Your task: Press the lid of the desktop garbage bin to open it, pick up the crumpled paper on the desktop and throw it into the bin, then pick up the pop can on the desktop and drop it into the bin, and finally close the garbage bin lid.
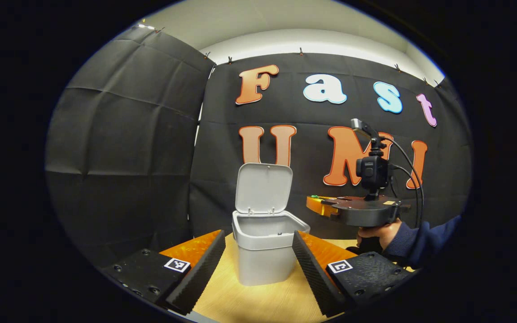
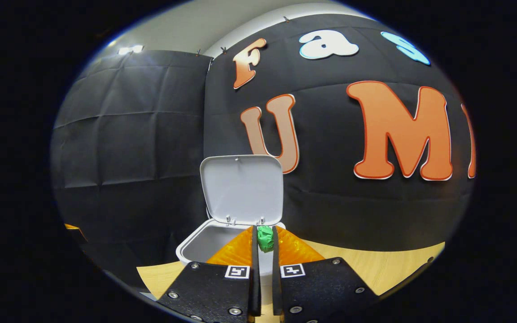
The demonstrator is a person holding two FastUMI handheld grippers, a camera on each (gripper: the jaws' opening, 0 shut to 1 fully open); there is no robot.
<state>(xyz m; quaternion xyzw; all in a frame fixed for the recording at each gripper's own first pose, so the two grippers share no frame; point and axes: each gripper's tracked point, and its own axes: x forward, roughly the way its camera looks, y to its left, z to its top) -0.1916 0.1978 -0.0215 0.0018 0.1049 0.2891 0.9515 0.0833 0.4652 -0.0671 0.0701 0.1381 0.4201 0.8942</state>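
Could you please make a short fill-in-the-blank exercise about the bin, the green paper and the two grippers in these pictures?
1. The lid of the garbage bin stands ____.
2. The right gripper is shut on the crumpled ____, which is green.
3. The left gripper holds its fingers wide ____, with the bin between them.
4. The table under the bin is made of light ____.

Missing words: open; paper; open; wood

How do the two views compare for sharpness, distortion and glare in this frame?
Left gripper view: sharp; fisheye bowing of the wall folds; the bin and its raised lid evenly lit, no glare, and the right gripper crisp. Right gripper view: stronger bowing at the edges; a bright ceiling light hotspot upper left; the green crumpled paper between the fingers reads clearly, without blur.
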